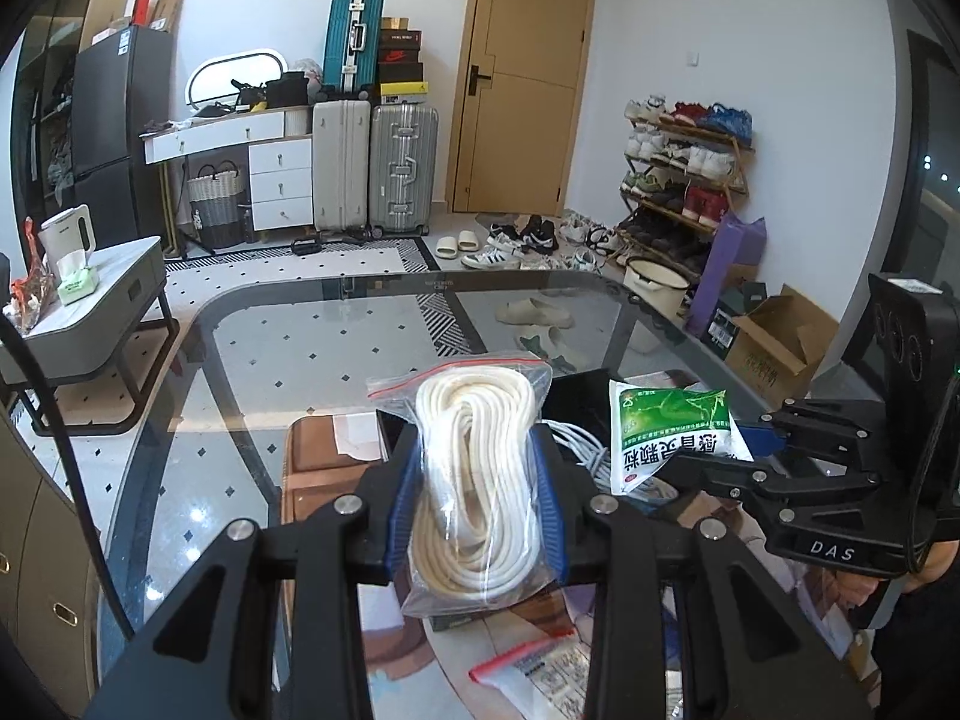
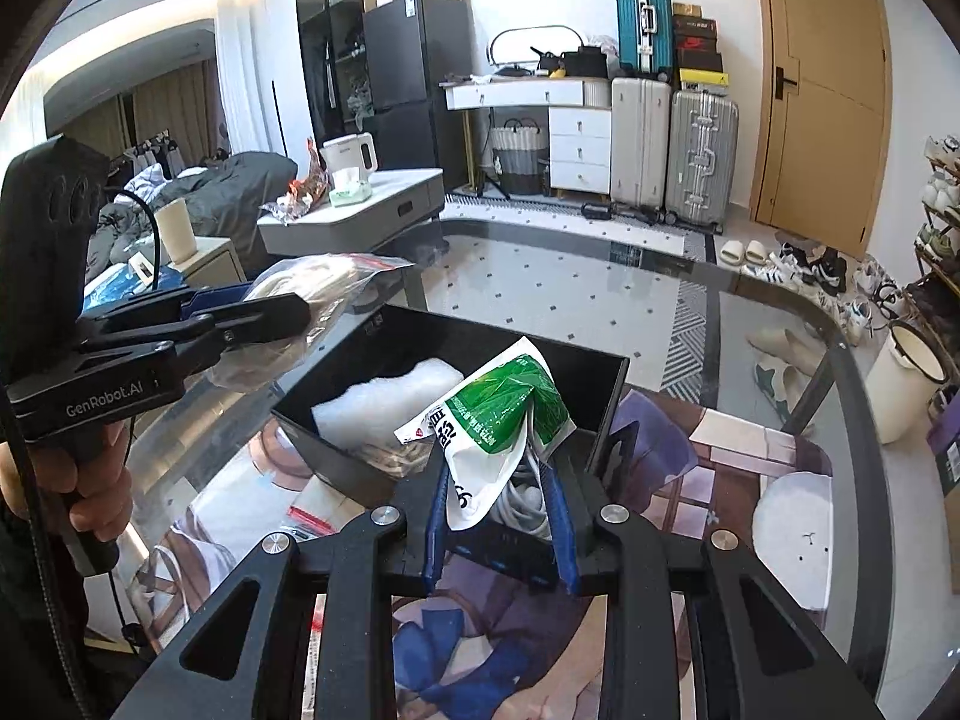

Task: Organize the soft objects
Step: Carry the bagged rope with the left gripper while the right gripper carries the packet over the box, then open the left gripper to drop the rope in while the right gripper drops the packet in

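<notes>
My left gripper (image 1: 477,468) is shut on a clear zip bag of coiled white rope (image 1: 474,480) and holds it above the glass table. From the right wrist view the same gripper (image 2: 264,315) and rope bag (image 2: 312,300) sit at the left, beside the black box. My right gripper (image 2: 501,480) is shut on a green and white medicine pouch (image 2: 504,420) over the near edge of the open black box (image 2: 606,378). The pouch (image 1: 666,432) and right gripper (image 1: 744,450) also show in the left wrist view. White padding (image 2: 384,402) and a white cable (image 2: 522,501) lie in the box.
Another zip bag with a red strip (image 1: 534,672) lies on the printed mat (image 2: 690,456) on the glass table (image 1: 300,324). A white round soft item (image 2: 792,534) lies on the mat at right. A grey side table (image 2: 360,222) stands to the left.
</notes>
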`<action>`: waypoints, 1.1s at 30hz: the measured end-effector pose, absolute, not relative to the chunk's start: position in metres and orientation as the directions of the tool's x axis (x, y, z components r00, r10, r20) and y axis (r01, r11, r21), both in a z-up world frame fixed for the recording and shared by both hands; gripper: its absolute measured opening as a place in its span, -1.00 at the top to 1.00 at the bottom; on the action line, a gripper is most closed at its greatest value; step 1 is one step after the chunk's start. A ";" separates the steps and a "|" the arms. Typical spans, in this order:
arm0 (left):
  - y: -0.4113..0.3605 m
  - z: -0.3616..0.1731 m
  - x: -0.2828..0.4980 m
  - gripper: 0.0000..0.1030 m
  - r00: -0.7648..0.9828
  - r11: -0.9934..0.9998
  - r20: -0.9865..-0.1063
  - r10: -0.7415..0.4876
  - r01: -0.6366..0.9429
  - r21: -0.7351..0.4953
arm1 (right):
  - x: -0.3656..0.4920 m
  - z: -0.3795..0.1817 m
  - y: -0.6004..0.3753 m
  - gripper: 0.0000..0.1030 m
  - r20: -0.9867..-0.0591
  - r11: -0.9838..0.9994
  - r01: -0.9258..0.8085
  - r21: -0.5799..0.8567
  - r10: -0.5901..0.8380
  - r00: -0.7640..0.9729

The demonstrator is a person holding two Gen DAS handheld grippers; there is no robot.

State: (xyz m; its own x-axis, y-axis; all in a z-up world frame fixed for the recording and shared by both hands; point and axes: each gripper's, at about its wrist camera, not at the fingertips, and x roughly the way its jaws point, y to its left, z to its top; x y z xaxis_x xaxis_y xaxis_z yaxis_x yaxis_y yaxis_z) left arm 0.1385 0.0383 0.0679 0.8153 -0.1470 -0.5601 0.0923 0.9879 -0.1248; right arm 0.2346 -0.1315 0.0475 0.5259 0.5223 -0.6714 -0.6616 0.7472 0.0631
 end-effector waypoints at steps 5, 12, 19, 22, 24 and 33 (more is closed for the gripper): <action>0.034 0.058 0.155 0.35 0.797 0.988 -0.585 -0.151 0.097 -0.124 | 0.246 0.041 -0.124 0.45 -0.693 0.739 -0.671 0.060 0.515 0.505; 0.027 0.051 0.172 0.35 0.776 0.988 -0.612 -0.153 0.099 -0.122 | 0.254 0.037 -0.111 0.45 -0.714 0.723 -0.689 0.041 0.504 0.487; 0.022 0.044 0.182 0.35 0.744 0.987 -0.649 -0.158 0.109 -0.117 | 0.258 0.032 -0.105 0.45 -0.736 0.717 -0.697 0.025 0.485 0.472; 0.018 0.039 0.187 0.35 0.729 0.987 -0.666 -0.160 0.113 -0.114 | 0.264 0.028 -0.104 0.45 -0.746 0.716 -0.698 0.021 0.476 0.465; 0.015 0.037 0.190 0.35 0.724 0.987 -0.671 -0.160 0.118 -0.108 | 0.266 0.025 -0.102 0.45 -0.755 0.712 -0.702 0.014 0.468 0.460; 0.007 0.023 0.204 0.33 0.684 0.986 -0.712 -0.161 0.144 -0.085 | 0.277 0.016 -0.094 0.45 -0.768 0.710 -0.705 0.003 0.453 0.453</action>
